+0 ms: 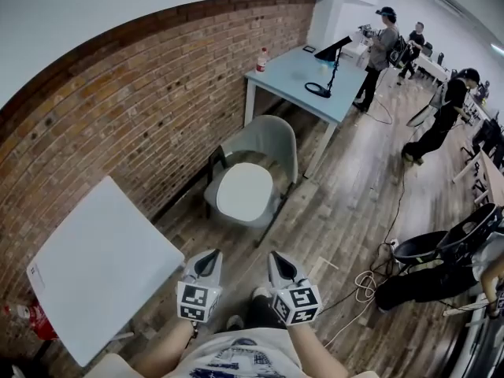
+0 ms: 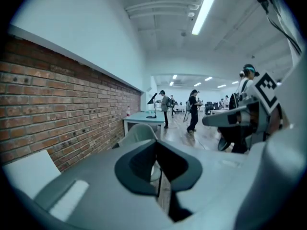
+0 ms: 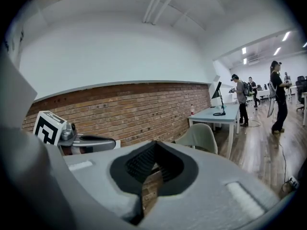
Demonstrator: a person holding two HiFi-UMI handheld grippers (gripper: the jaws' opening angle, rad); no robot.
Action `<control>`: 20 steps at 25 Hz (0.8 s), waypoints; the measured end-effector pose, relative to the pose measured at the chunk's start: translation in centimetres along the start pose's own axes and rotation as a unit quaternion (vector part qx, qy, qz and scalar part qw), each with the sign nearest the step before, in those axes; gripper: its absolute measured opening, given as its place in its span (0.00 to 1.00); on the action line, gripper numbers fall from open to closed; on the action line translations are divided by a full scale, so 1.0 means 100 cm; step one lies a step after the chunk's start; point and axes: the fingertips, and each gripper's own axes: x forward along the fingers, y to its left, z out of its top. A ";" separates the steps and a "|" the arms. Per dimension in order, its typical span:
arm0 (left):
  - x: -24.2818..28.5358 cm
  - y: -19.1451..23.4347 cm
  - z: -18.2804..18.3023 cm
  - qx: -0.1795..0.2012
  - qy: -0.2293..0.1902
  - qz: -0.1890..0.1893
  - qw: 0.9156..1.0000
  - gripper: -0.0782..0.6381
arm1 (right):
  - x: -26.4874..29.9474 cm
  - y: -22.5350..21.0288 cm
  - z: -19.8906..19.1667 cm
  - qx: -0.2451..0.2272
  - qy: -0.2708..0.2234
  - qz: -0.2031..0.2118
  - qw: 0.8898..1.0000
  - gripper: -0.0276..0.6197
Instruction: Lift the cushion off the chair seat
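On the head view, my left gripper (image 1: 209,262) and right gripper (image 1: 278,262) hang side by side near me, well apart from the chair (image 1: 272,136). The round white cushion (image 1: 245,193) lies on its seat. Left gripper view: jaws clenched together, empty. Right gripper view: jaws clenched, empty, chair far ahead.

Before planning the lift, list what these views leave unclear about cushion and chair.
Head view: whether the cushion is tied to the chair; its underside is hidden.
Left gripper view: most of the cushion, behind the left gripper.
Right gripper view: the cushion, behind the right gripper.
Head view: the bottle label, too small.
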 end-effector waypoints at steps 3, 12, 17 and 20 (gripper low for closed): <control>0.019 0.009 0.006 0.000 0.005 -0.001 1.000 0.10 | 0.020 -0.009 0.005 0.003 0.000 0.003 1.000 0.04; 0.103 0.048 0.009 0.000 0.018 0.004 1.000 0.10 | 0.105 -0.065 0.013 0.011 0.003 0.006 1.000 0.04; 0.171 0.077 0.012 -0.007 0.026 0.021 0.999 0.10 | 0.161 -0.113 0.024 0.024 0.019 0.010 0.999 0.04; 0.213 0.091 0.019 -0.012 0.041 0.030 0.999 0.10 | 0.199 -0.142 0.030 0.023 0.033 0.018 0.999 0.04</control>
